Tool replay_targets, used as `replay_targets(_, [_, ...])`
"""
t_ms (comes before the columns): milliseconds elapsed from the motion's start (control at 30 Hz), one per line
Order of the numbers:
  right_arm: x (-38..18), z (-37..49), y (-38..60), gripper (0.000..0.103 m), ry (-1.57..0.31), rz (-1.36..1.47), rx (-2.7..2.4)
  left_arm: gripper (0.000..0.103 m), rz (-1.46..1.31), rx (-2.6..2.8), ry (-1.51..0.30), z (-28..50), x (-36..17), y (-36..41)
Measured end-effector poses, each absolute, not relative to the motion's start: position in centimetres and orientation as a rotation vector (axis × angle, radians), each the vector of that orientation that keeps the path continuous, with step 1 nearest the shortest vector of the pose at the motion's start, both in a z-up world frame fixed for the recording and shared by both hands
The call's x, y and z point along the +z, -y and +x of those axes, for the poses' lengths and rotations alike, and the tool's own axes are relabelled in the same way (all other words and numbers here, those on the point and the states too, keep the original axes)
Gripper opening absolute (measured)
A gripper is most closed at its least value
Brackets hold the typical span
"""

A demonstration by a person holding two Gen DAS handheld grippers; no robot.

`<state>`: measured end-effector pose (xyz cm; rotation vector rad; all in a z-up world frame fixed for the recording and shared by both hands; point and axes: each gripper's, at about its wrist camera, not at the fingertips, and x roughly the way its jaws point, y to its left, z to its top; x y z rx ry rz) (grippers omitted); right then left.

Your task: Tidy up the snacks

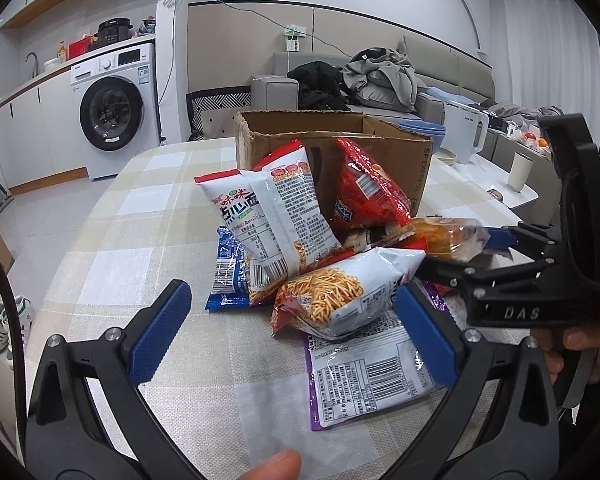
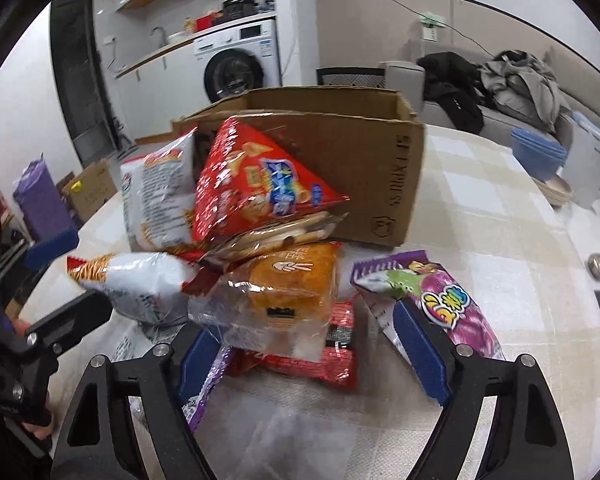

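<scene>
Left wrist view: left gripper [image 1: 292, 336] fingers wide, empty, snack pile [image 1: 300, 240] on tabletop [image 1: 100, 272] before cardboard box [image 1: 380, 132]; right wrist view: right gripper [image 2: 308, 350] fingers wide around orange bread pack [image 2: 288, 284], nothing visibly boxed, likely barely begun.

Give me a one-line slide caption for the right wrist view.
Open right gripper approaching a clear-wrapped bread pack in a snack pile before a cardboard box.
</scene>
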<state>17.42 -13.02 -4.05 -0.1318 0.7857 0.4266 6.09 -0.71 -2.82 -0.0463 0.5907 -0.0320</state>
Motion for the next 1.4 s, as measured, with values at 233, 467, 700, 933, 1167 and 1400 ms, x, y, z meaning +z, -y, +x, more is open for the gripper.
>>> replay_targets(233, [-4.0, 18.7, 13.6, 0.082, -0.816, -0.096, 0.448, 0.102, -0.034, -0.029, -0.591, 6.0, -2.8, 1.0])
replay_targets(467, [-4.7, 20.5, 13.7, 0.044, -0.853, -0.063, 0.421, 0.102, -0.033, -0.027, -0.591, 6.0, -2.8, 1.0])
replay_targets(700, [-4.0, 18.1, 15.3, 0.035, -0.796, -0.083, 0.439, 0.102, -0.026, -0.025, -0.587, 6.0, -2.8, 1.0])
replay_targets(933, [-3.5, 16.0, 16.9, 0.035, -0.742, -0.088, 0.484, 0.102, -0.032, -0.047, -0.599, 5.9, -3.0, 1.3])
replay_targets(1167, [-2.9, 15.3, 17.1, 0.035, -0.724, -0.098, 0.492, 0.102, -0.032, -0.055, -0.656, 7.0, -3.6, 1.8])
replay_targets(1400, [-1.3, 15.0, 17.1, 0.035, -0.697, -0.068, 0.473, 0.102, -0.019, -0.092, -0.691, 8.1, -4.1, 2.6])
